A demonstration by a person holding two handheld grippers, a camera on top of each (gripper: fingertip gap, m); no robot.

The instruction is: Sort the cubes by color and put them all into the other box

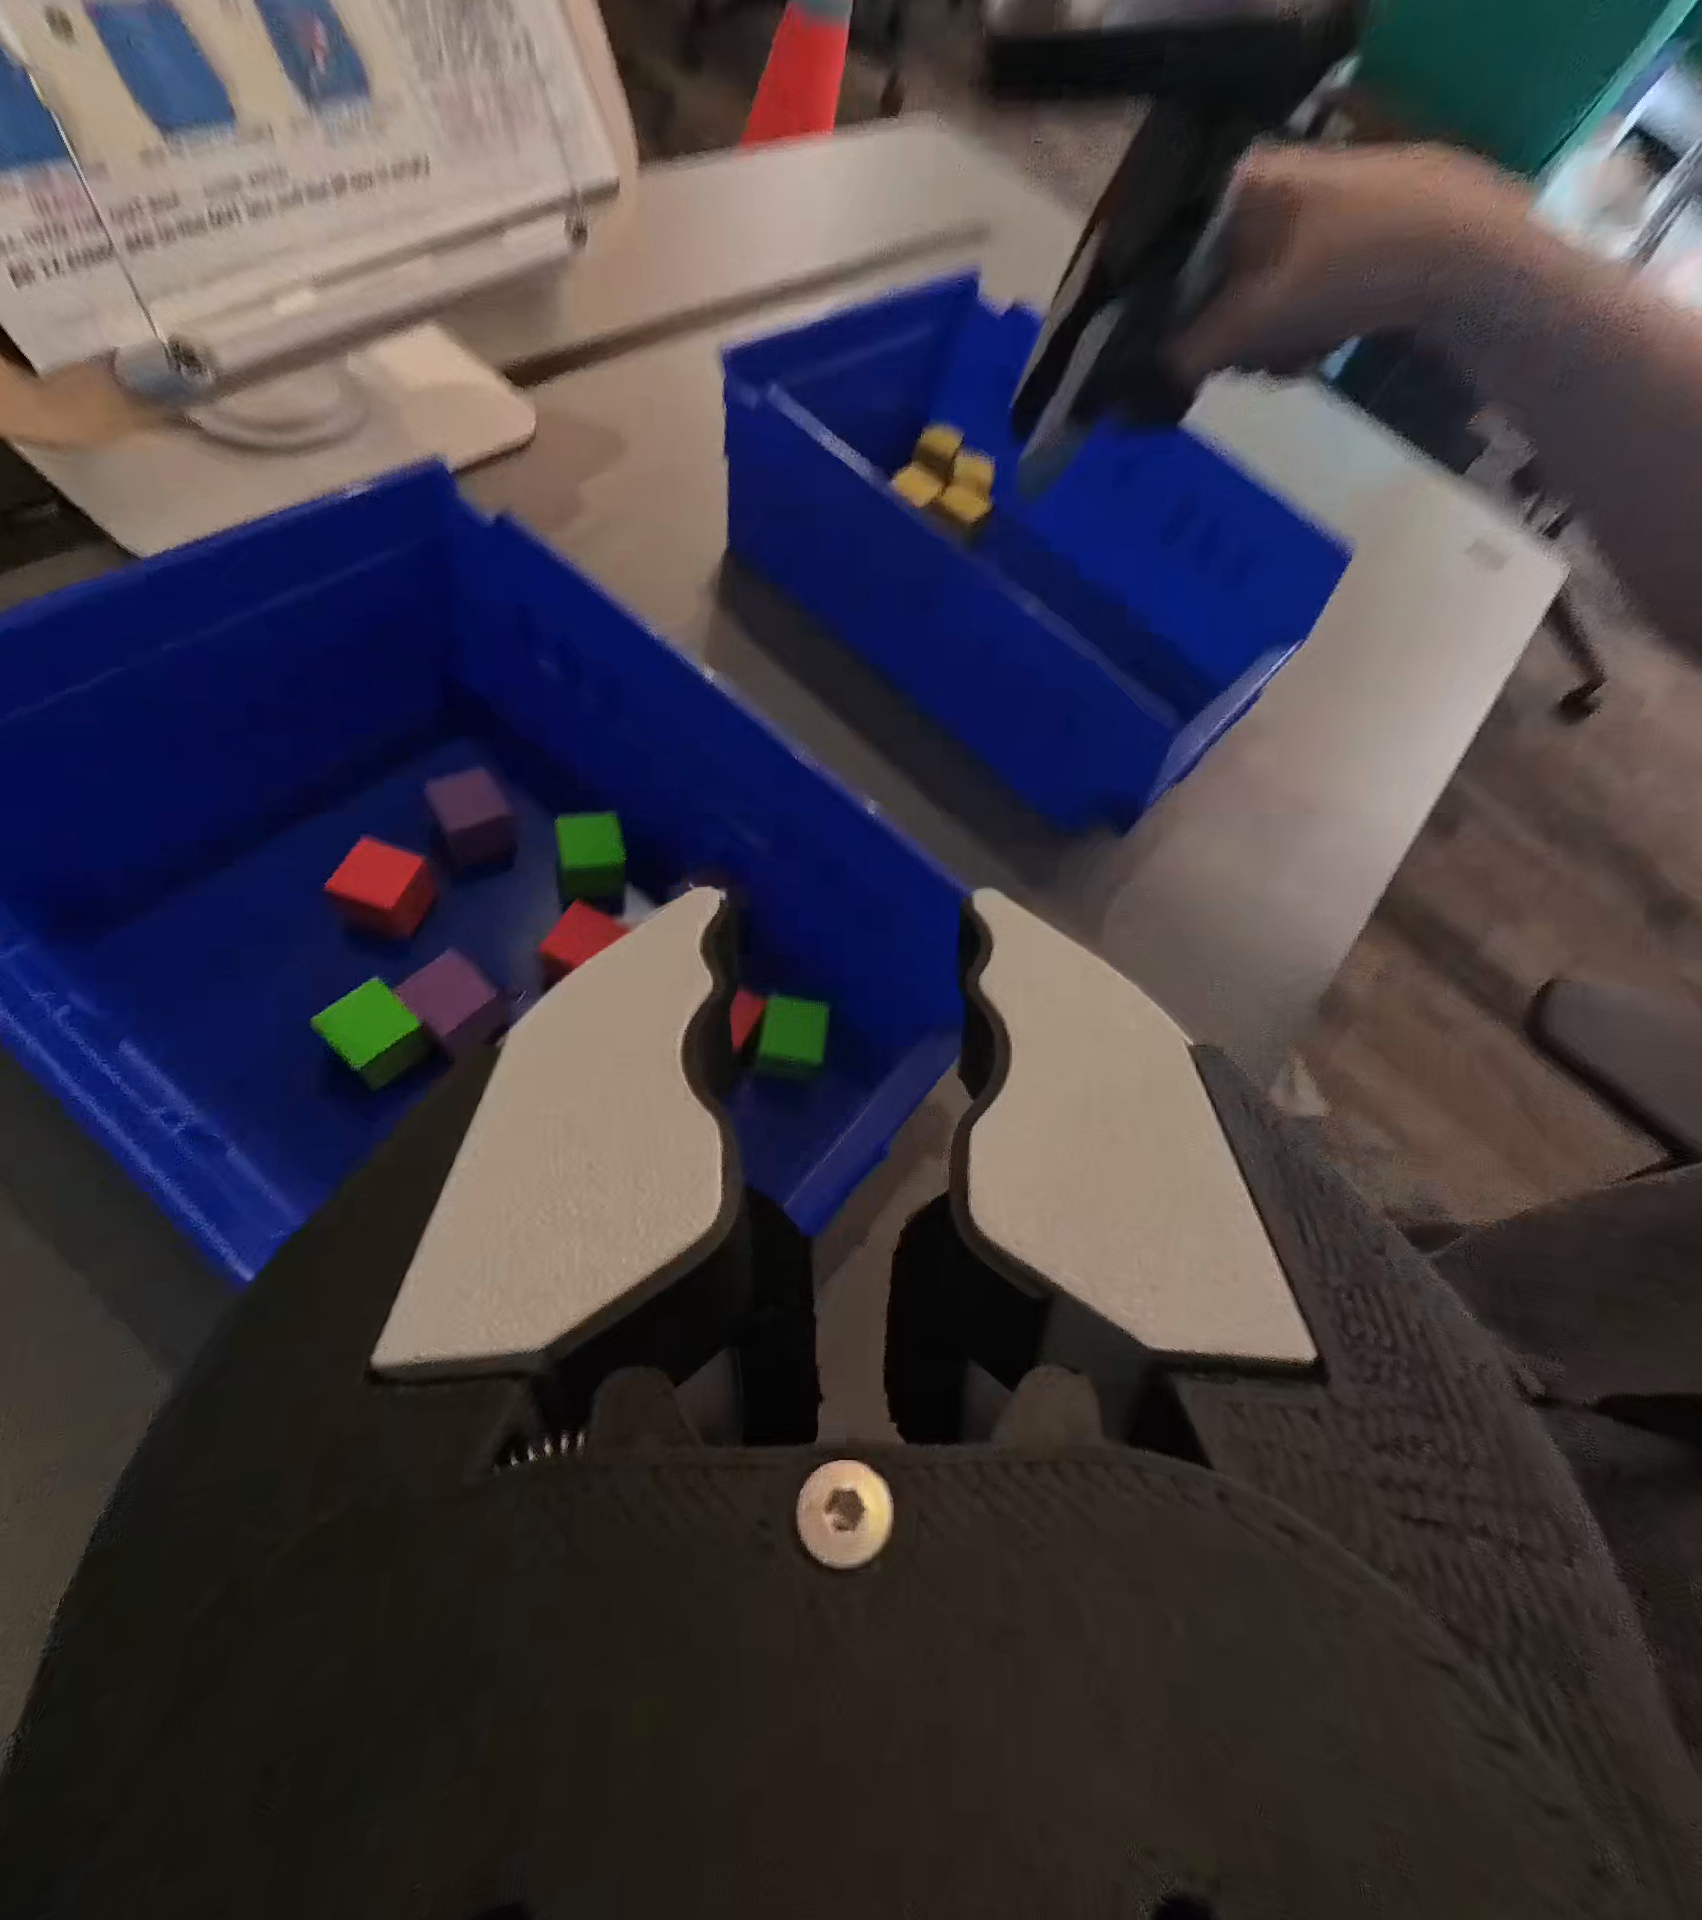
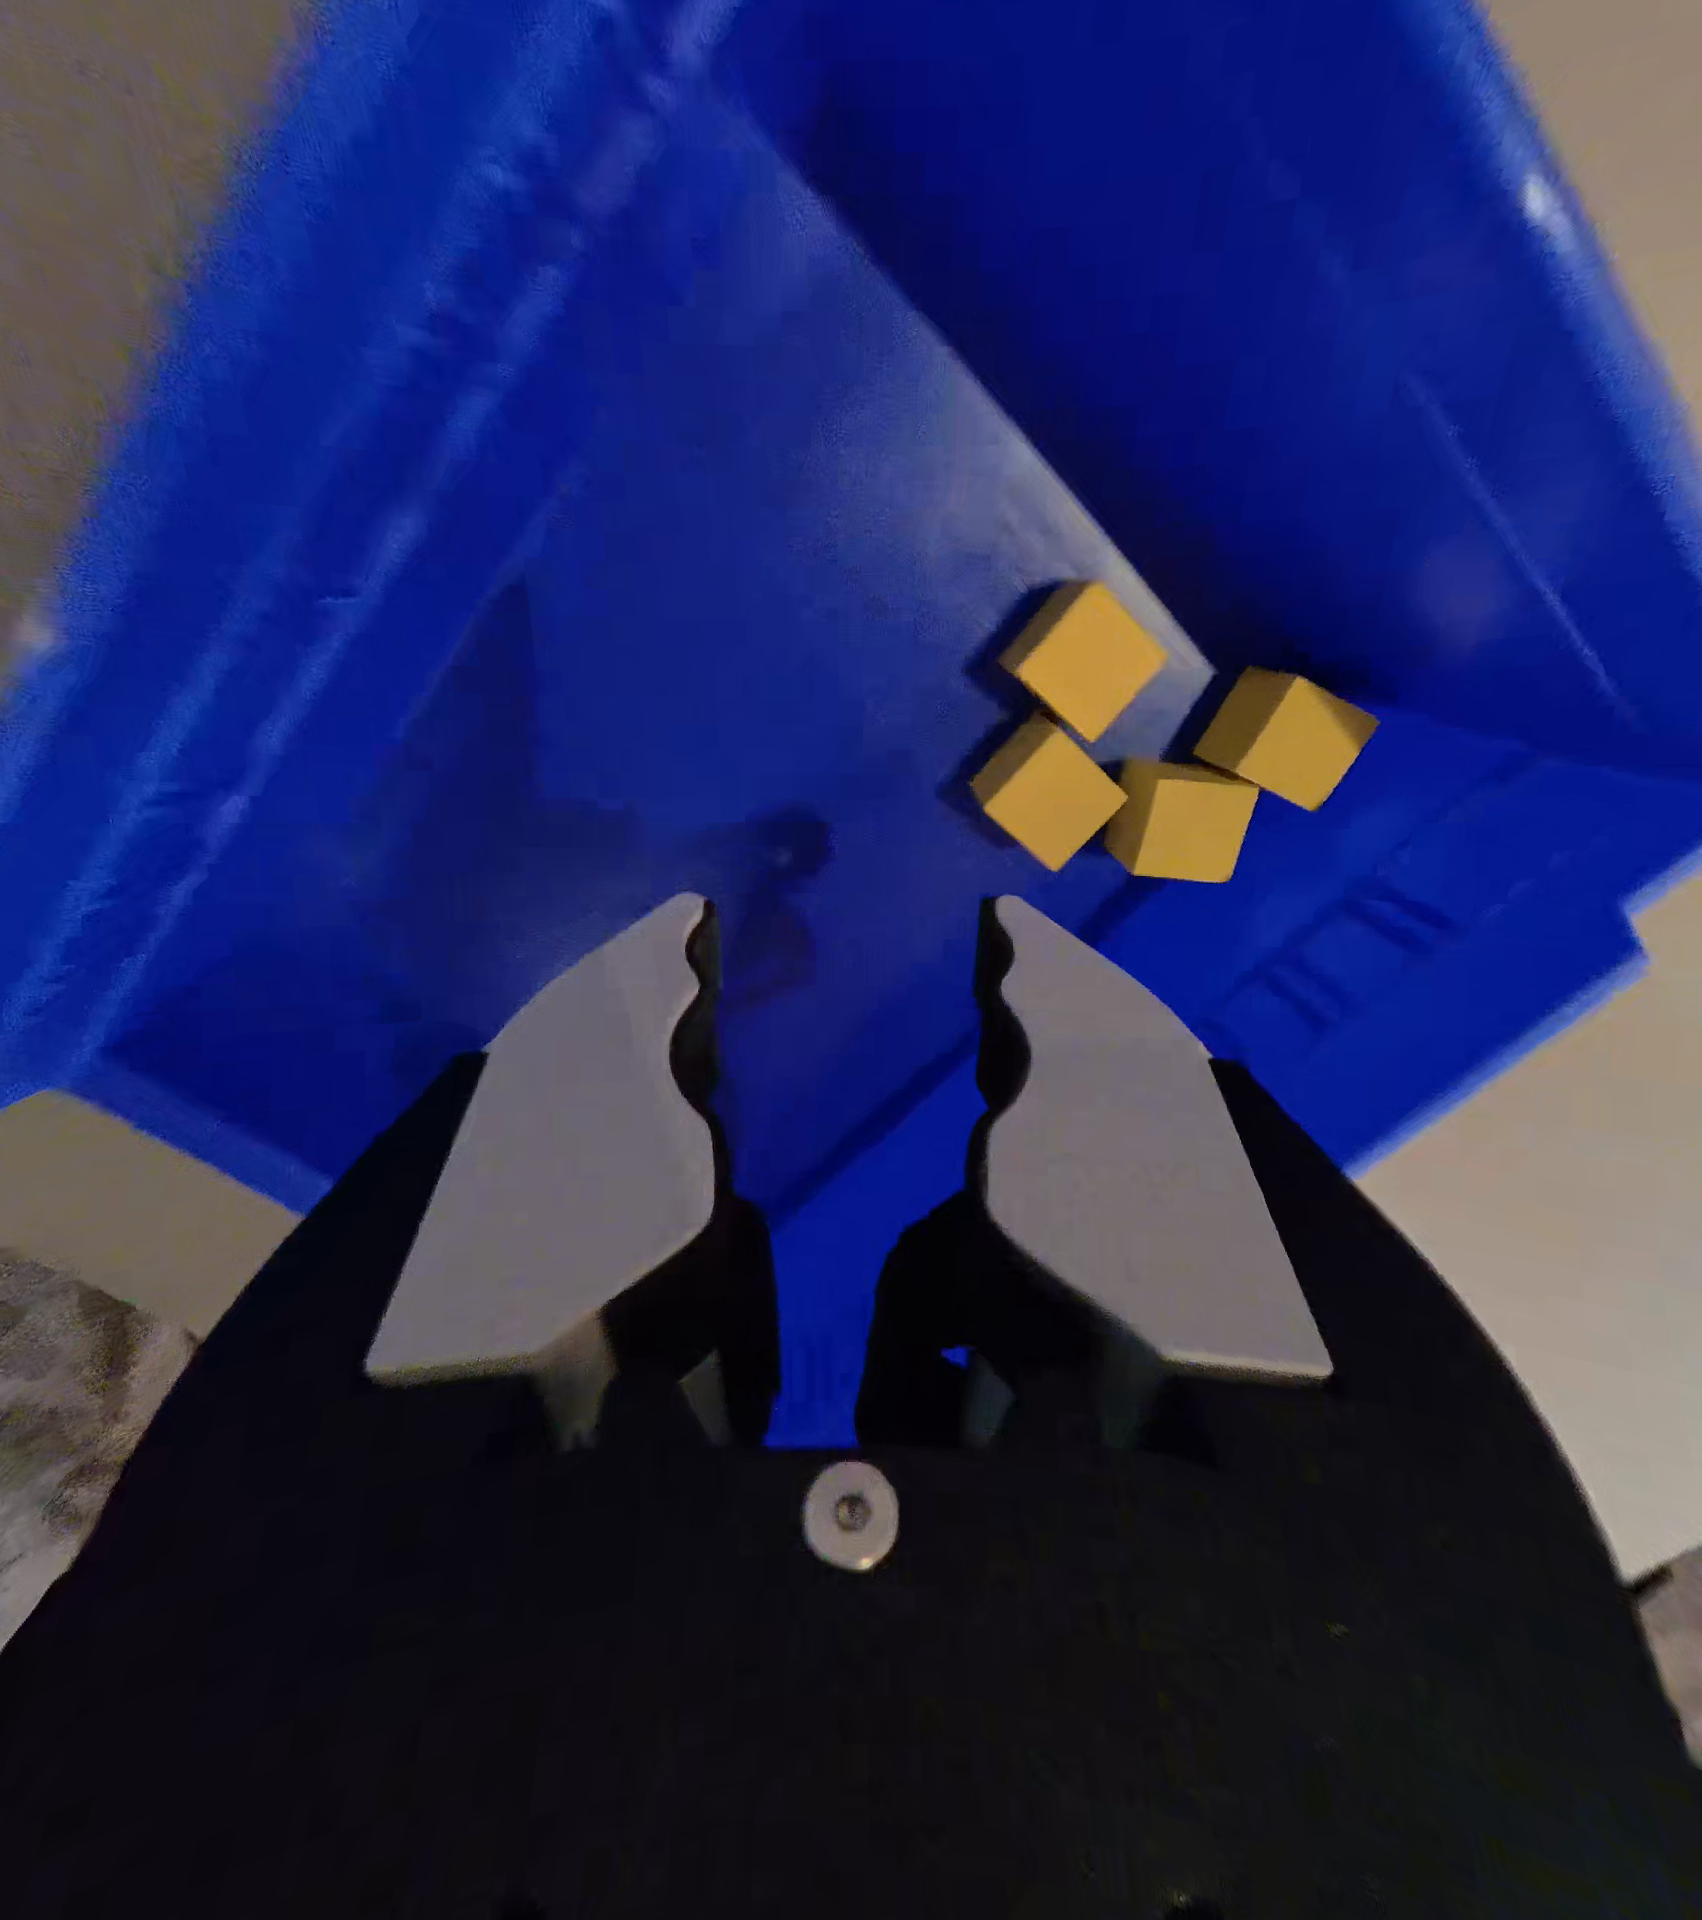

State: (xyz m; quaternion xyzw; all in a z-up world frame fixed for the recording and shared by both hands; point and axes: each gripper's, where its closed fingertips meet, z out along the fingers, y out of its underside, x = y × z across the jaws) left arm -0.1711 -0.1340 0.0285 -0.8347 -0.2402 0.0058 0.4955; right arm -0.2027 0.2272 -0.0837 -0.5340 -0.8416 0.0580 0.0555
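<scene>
Grey tabletop [image 1: 681, 260] carries two blue bins. Above the far bin [image 2: 618, 520], my right gripper [image 2: 847, 914] hangs with jaws apart and empty; four yellow cubes [image 2: 1169, 727] cluster on that bin's floor, just beyond my fingertips. Nearer than that bin, my left gripper [image 1: 842, 914] hovers parted and empty over the near bin [image 1: 203, 644] of red, green and purple cubes [image 1: 473, 935].

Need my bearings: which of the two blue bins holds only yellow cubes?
The far blue bin, under the right gripper, holds only yellow cubes. The near bin, by the left gripper, has red, green and purple ones.
</scene>
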